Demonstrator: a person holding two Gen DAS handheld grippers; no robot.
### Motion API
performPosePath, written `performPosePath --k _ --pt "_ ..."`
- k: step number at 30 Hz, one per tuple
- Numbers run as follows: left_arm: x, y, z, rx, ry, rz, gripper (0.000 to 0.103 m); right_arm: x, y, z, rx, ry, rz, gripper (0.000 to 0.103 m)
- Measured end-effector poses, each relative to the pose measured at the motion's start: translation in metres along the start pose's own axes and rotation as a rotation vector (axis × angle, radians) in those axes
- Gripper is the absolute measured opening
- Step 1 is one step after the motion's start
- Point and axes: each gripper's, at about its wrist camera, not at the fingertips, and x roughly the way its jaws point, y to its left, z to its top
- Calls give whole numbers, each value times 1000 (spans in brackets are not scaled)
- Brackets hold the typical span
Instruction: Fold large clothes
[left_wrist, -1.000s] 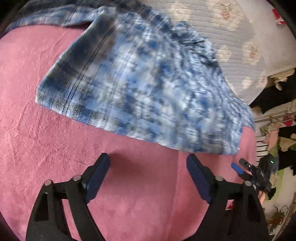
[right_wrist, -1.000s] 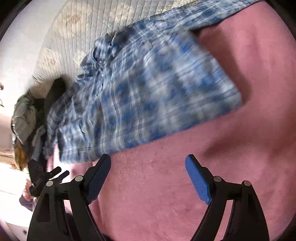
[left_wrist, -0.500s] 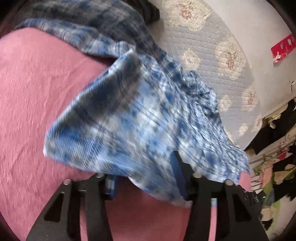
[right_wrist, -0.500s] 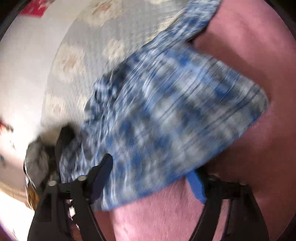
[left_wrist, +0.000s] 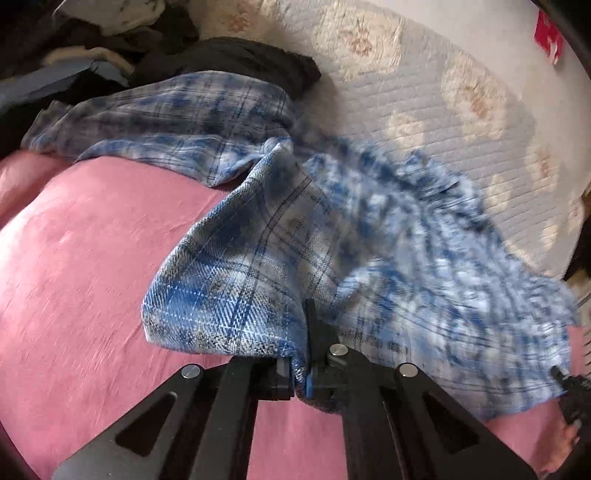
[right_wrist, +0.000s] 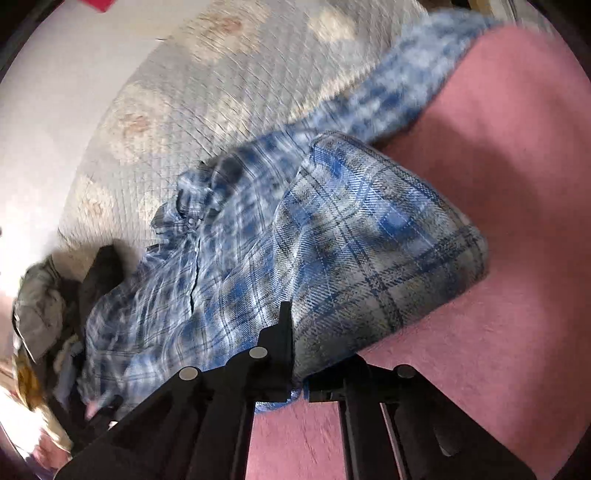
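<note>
A blue and white plaid shirt (left_wrist: 280, 251) lies across a pink blanket (left_wrist: 81, 258), its far part reaching onto a quilted floral cover. My left gripper (left_wrist: 301, 373) is shut on the shirt's near hem, and the cloth rises off the blanket in a fold around the black jaws. In the right wrist view the same plaid shirt (right_wrist: 369, 251) bunches up from the pink blanket (right_wrist: 509, 295), with my right gripper (right_wrist: 297, 376) shut on another spot of that near edge. The other gripper and a hand show at the right edge of the left view.
A pale quilted cover with flower patches (left_wrist: 424, 92) spreads beyond the shirt. Dark and mixed clothes (left_wrist: 129, 44) are heaped at the far left in the left view. More crumpled garments (right_wrist: 40, 314) lie at the left edge in the right wrist view.
Both grippers came forward over the shirt's near edge and went from wide open to shut on it. The hem now lifts off the blanket and the views tilt upward.
</note>
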Motion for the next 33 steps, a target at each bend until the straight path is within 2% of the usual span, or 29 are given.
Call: performPosePath --k 4,6,9,13,16,19,20,21,22,23,24,26,29,30,31,33 --pt "-43 -3 -18 79 -9 -6 3 -36 1 -20 -73 -31 -47 3" --pt "-54 2 -30 87 -1 -10 3 -49 -2 -37 -92 -33 -70 3" --pt "-58 19 -55 73 40 -5 3 -59 -5 -61 -148 -16 -93 3" --pt "-49 33 -89 113 115 5 4 -56 -11 -80 -183 9 -153 3" --pt "-45 25 -81 169 115 34 6 -40 -15 -75 -179 64 -192 3" --pt "-46 25 -79 171 125 32 10 -34 -17 -71 -181 96 -213 4" --pt "-48 25 -78 165 122 40 18 -38 -19 -69 -161 87 -210 7" --pt "-51 23 -77 171 111 55 32 -40 -19 -68 -159 77 -221 18" --pt "-57 21 -78 190 84 79 41 -41 -18 -65 -171 63 -254 26" --pt "-64 18 -79 223 52 126 54 -45 -19 -66 -183 49 -274 46" --pt "-72 15 -77 246 1 156 62 -48 -19 -64 -185 31 -292 65" --pt "-86 11 -71 271 -58 184 71 -62 -25 -60 -186 -26 -344 70" --pt "-110 15 -53 269 -170 195 71 -79 -28 -50 -206 -80 -396 72" --pt "-118 15 -49 275 -205 178 71 -86 -29 -44 -206 -93 -371 72" --pt "-123 13 -44 290 -214 129 72 -93 -29 -39 -205 -99 -343 72" --pt "-129 1 -33 331 -195 21 72 -104 -22 -23 -220 -116 -284 72"
